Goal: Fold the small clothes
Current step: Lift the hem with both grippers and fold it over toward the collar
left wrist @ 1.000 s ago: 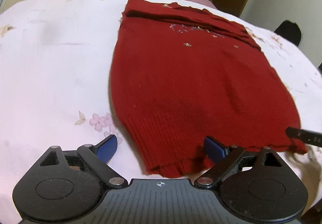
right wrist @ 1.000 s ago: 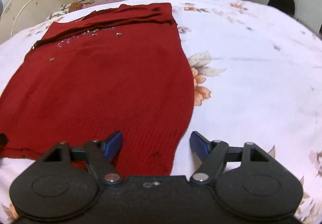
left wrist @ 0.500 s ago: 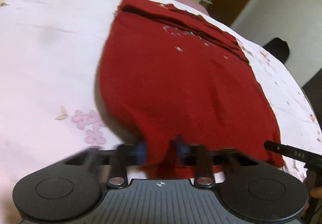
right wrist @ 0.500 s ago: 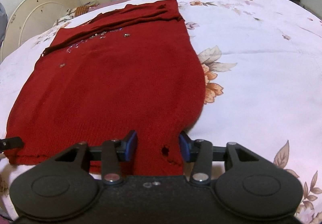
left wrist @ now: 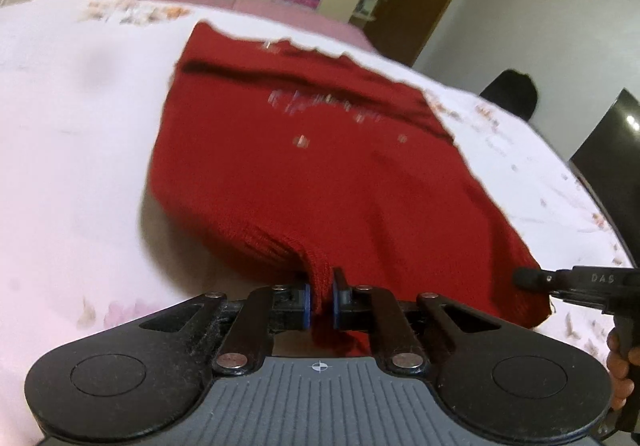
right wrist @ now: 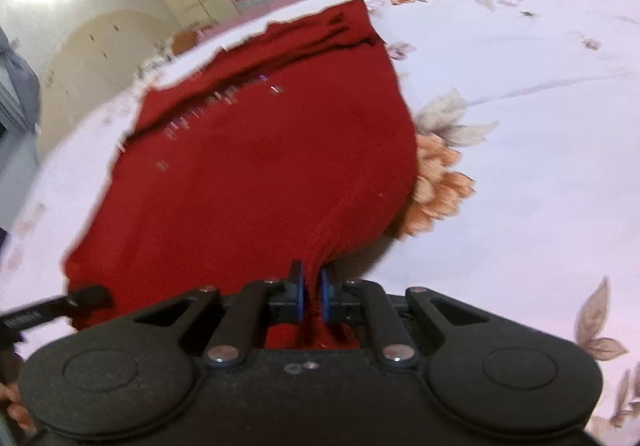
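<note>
On the floral bedsheet (left wrist: 72, 149) lies the red knit sweater (left wrist: 320, 181), its hem corners pinched and raised by the left gripper (left wrist: 320, 304) and right gripper (right wrist: 311, 296), seemingly to fold it toward the collar.

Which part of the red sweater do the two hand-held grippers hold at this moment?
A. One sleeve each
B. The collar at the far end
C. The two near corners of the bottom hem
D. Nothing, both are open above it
C: the left hand-held gripper and the right hand-held gripper are each shut on a near hem corner of the red sweater, with ribbed knit pinched between the blue pads; the collar end lies far away on the bedspread.
</note>
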Tool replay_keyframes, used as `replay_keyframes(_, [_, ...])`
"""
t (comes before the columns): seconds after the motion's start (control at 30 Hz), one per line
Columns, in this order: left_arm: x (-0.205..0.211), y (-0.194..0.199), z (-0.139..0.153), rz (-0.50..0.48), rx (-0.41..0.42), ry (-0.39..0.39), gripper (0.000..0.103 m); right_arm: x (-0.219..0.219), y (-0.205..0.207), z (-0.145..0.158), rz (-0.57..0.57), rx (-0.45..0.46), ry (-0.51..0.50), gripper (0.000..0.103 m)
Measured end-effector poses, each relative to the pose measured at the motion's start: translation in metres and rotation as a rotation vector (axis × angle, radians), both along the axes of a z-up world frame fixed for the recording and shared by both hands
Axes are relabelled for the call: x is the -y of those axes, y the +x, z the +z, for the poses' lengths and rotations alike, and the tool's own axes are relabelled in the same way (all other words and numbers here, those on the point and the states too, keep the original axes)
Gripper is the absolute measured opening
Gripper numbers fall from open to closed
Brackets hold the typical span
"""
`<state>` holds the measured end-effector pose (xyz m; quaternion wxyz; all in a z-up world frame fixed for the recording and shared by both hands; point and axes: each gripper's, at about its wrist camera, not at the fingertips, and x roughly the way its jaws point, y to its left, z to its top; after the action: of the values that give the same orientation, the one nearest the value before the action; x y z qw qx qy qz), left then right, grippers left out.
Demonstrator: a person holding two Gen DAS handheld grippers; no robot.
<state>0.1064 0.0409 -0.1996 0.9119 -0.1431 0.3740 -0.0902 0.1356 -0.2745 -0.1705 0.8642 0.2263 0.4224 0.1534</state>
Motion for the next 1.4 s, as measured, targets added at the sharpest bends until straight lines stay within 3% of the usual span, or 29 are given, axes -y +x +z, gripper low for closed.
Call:
replay_keyframes(0.07, [-0.002,0.007,0.011,0.010,0.029,-0.010,0.010,0.003,0.004,0.009,-0.001,0.034,0.047,0.008])
replay_keyframes(0.33, [-0.009,0.051,0.047,0.028,0.132,-0.009,0.010,0.000,0.042,0.040,0.018,0.135,0.040,0.009])
replay_keyframes(0.63, [-0.014,0.122,0.059,0.082,0.201,-0.010,0.009,-0.004,0.106,0.061,0.001,0.231,0.028,0.008])
replay_keyframes(0.87, [-0.020,0.185,0.055,0.140,0.213,-0.022,0.009,-0.006,0.163,0.061,-0.023,0.264,0.023,0.008])
replay_keyframes(1.1, [-0.027,0.261,0.051,0.215,0.236,0.023,0.009,-0.009,0.243,0.053,-0.087,0.267,0.031,0.008])
replay_keyframes(1.4, [-0.027,0.352,0.023,0.265,0.174,0.081,0.009,-0.014,0.329,0.017,-0.152,0.188,0.026,0.008])
